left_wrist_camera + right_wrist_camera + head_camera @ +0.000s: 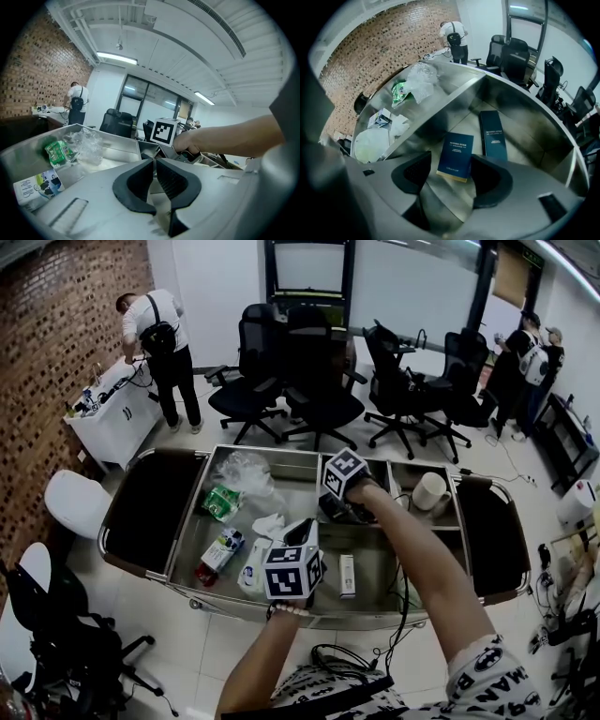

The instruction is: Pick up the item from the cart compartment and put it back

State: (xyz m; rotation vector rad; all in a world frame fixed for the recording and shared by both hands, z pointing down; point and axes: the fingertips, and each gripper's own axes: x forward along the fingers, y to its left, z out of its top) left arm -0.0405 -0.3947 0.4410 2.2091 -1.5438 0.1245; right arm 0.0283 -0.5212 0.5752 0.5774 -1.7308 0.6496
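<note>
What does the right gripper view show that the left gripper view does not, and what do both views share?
Only the right gripper view: a shorter blue box and a longer blue box lying in a cart compartment, the shorter one seen between the open jaws of the right gripper.
Only the left gripper view: the left gripper with jaws together and empty, the right hand, and a ceiling lamp.
Both: the green packet, the crumpled clear bag, and a person in white.
</note>
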